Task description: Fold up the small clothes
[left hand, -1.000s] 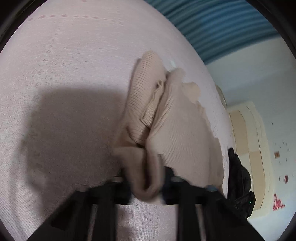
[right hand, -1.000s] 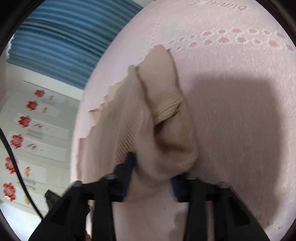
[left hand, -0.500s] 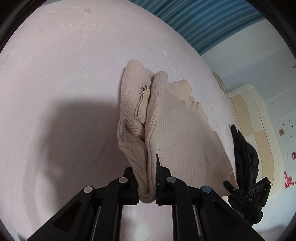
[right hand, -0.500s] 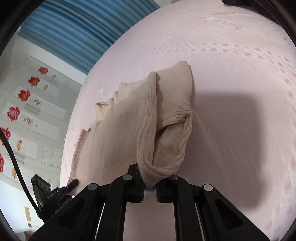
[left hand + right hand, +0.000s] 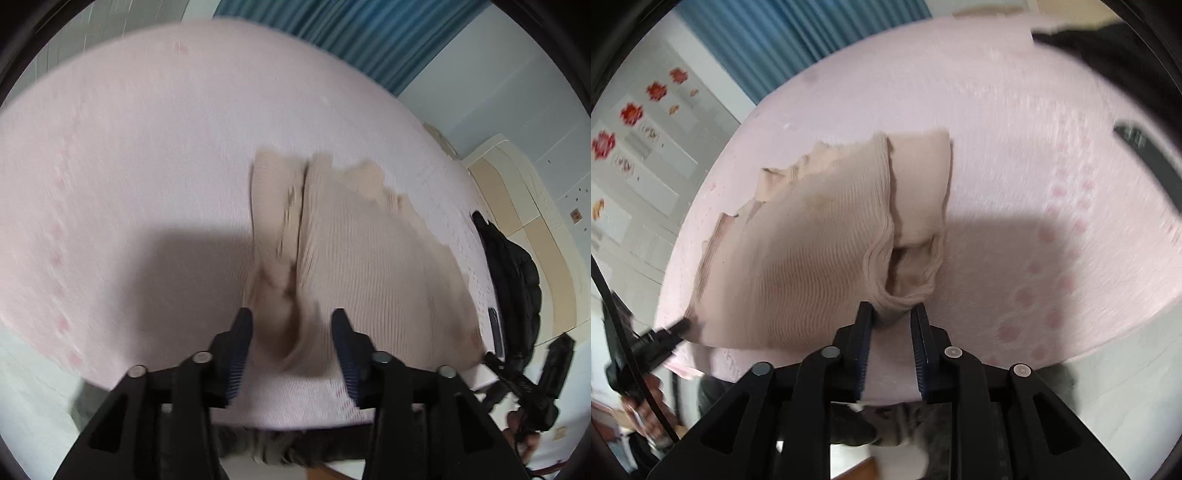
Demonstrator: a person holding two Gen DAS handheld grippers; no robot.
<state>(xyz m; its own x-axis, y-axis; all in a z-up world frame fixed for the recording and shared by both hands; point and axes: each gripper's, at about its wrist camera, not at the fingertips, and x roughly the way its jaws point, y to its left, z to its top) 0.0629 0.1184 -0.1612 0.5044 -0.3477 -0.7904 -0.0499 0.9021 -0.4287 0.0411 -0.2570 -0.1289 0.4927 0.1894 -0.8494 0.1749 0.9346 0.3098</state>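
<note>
Hidden or unclear: both views are smeared by motion, so the knit's near edge is soft in the left wrist view. The underside of the beige knit garment [image 5: 354, 254] cannot be seen. Whether the near fold still brushes the right gripper's pads is hard to tell. The dark thing [image 5: 1148, 155] at the right edge of the right wrist view is cut off and cannot be identified.
Garment, look: one small ribbed beige knit garment [image 5: 812, 251], folded over on itself, with a scalloped edge along its far side and a rolled, thicker fold along one side that forms an open pocket near the grippers.
Garment, place: lying on the pink bed cover [image 5: 140, 155], toward its near edge, in front of both grippers.
Left gripper [image 5: 291, 325]: its jaws have just been opening; the fingers stand well apart, with the blurred near end of the fold between them and not pinched.
Right gripper [image 5: 892, 314]: its jaws have just been opening; the fingers are a little apart, with the tip of the rolled fold just at their ends and no clear clamp on it.
Counts: one garment, two grippers, one bed cover with pink dotted patterning.
Around: a black jacket [image 5: 513, 273] lies at the bed's edge beside the garment; a blue curtain [image 5: 768, 40] hangs behind the bed; red flower stickers [image 5: 631, 110] dot the wall.
</note>
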